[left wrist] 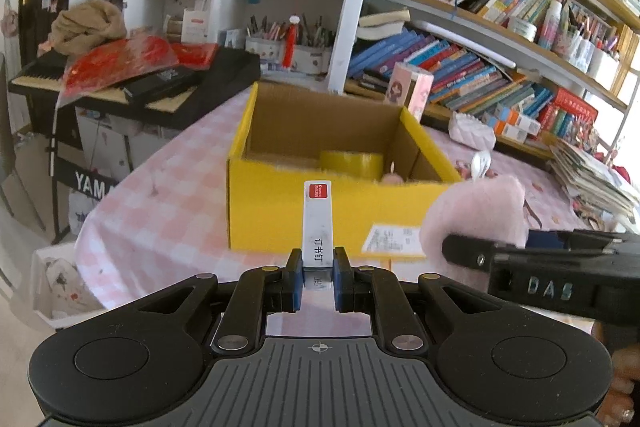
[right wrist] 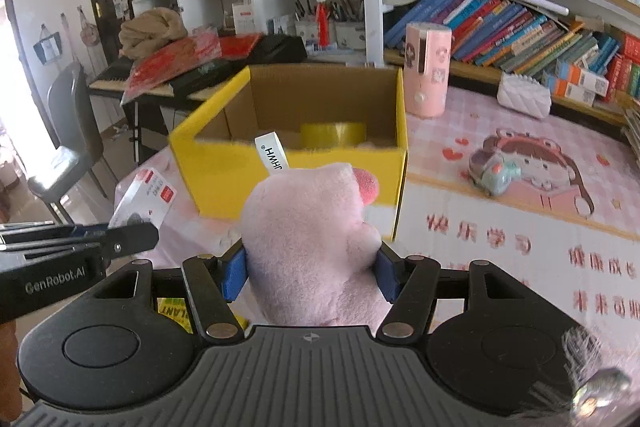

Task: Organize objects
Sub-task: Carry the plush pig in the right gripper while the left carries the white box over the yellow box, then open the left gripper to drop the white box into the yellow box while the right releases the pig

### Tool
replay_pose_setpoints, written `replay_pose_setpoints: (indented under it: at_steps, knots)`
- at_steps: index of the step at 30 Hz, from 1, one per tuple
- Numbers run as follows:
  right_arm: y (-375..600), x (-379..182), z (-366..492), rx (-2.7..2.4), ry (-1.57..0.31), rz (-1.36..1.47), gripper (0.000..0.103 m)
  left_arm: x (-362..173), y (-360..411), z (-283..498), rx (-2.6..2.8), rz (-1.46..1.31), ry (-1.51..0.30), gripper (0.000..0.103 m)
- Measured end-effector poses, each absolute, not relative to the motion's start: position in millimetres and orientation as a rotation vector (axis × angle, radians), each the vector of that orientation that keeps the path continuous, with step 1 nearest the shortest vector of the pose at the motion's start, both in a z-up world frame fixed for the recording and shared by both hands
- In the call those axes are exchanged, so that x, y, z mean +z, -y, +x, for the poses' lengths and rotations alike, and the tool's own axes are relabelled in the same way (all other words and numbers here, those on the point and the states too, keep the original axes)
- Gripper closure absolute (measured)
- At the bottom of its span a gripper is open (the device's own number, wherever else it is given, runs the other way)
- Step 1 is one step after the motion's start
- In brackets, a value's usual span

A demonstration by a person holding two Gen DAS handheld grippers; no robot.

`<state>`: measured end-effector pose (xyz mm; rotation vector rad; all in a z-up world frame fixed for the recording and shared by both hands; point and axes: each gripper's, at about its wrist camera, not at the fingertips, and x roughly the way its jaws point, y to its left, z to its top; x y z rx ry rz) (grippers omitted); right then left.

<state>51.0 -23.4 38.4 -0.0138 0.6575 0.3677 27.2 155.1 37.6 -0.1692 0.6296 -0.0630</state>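
Tape roll half-hidden in yellow box, plush toy cropped

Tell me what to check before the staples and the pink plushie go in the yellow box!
1. Left gripper shut on the staple box: ok, both pads press its sides.
2. Right gripper shut on the pink plush toy: ok, the pads squeeze it from both sides.
3. Yellow box open on top: ok, no lid or flaps over it.
4. Room inside: ok, only a roll of yellow tape and a small pink thing show on the floor.
5. Both things raised above the box's rim: cannot tell from these views.
6. The two grippers apart from each other: ok, close side by side but not touching.
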Motion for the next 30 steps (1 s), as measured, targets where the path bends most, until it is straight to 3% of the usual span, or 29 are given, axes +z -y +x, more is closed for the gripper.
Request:
replay_pose_setpoints:
  at_steps: [11, 25, 30]
  knots:
    - [22, 72, 152, 0.417, -0.514, -0.024, 0.043, 55, -155, 116, 0.024, -0.174, -0.566, 0.090]
    - [0, 7, 233, 0.556, -0.619, -0.200, 0.043, 18, -140, 187, 0.134, -0.126, -0.713, 0.090]
    - [-6, 1, 237, 0.597, -0.569, -0.280, 0.042, 8, -136, 198, 0.157, -0.106, -0.760, 0.090]
